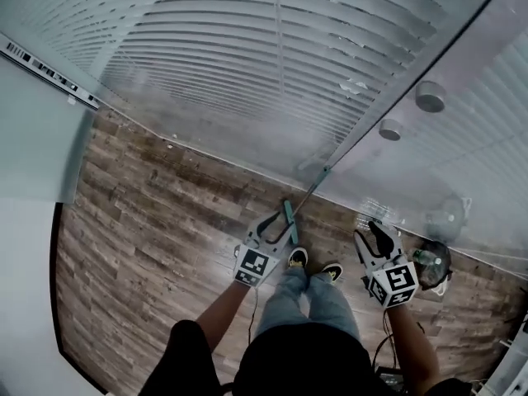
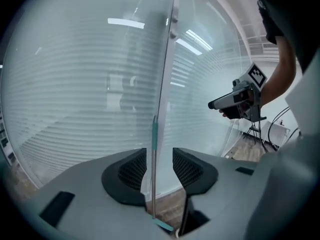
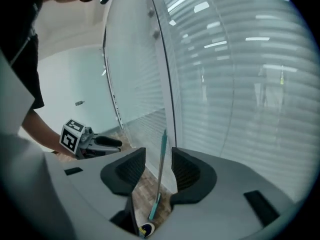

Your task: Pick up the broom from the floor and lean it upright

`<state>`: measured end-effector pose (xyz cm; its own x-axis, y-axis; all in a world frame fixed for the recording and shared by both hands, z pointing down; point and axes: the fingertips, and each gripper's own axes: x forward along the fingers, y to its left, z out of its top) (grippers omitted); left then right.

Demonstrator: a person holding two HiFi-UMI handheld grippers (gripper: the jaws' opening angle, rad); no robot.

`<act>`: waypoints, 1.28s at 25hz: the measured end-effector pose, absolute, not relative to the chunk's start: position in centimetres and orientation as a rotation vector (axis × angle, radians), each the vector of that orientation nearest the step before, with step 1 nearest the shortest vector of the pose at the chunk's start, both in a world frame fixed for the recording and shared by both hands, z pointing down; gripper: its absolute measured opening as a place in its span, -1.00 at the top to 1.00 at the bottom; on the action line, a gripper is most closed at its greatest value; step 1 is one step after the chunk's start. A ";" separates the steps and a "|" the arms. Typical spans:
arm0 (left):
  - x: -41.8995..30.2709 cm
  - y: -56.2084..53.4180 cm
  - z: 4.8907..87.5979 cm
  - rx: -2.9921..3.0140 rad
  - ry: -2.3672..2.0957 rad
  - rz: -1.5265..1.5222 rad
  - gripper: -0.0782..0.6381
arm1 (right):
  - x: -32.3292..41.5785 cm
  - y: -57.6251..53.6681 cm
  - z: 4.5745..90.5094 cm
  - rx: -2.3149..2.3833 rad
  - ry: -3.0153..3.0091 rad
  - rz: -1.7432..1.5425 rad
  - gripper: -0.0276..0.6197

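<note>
We judge that the task is almost finished. The thin broom with a metal handle and a teal head [image 1: 289, 218] is not lying down any more: it stands on its head on the brown wooden plank floor [image 1: 148, 238], at the foot of the frosted glass wall with horizontal stripes [image 1: 247, 73]. Its handle rises toward this wall and seems to rest against the narrow vertical frame of it. Whether the top of the handle really touches the frame, we cannot tell, because the upper part is too thin to follow in the head view.

The left gripper [image 2: 160, 171] points at the wall with its jaws apart. The broom handle [image 2: 154, 134] shows in the gap between them, but neither pad presses on it, and it looks to stand farther toward the wall than the jaws. The right gripper [image 3: 158, 170] also faces the wall with its jaws apart and holds nothing; the broom [image 3: 162, 154] shows beyond its jaws too, nearer to the wall. From this view the left gripper is seen beside the broom, on the side away from the wall, and not touching it.

So the lifting and the leaning look done. What is left, in our opinion, is only to draw both grippers away from the wall and to see that the broom does not slide on the smooth floor.
</note>
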<state>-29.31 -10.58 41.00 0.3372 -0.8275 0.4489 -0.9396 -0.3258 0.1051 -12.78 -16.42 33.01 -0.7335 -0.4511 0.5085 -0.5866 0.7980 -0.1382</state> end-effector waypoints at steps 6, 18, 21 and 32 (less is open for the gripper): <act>-25.0 -9.5 28.5 2.474 -1.613 0.318 0.33 | -9.3 -14.8 19.7 0.992 -2.731 0.274 0.40; -20.5 -11.1 17.7 2.575 -1.521 -0.017 0.72 | 0.2 -13.4 10.1 1.129 -2.800 0.105 0.77; -19.4 -11.1 17.5 2.568 -1.471 -0.043 0.72 | 1.6 -12.4 11.2 1.197 -2.770 0.149 0.82; -16.5 -9.9 16.5 2.589 -1.380 -0.060 0.72 | 2.2 -10.4 13.1 1.200 -2.716 0.233 0.86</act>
<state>-16.55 -9.87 16.53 0.5616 -0.8252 0.0607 -0.8168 -0.5411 0.2002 2.22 -10.45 13.08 -0.6643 -0.7171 0.2109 -0.7426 0.6654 -0.0765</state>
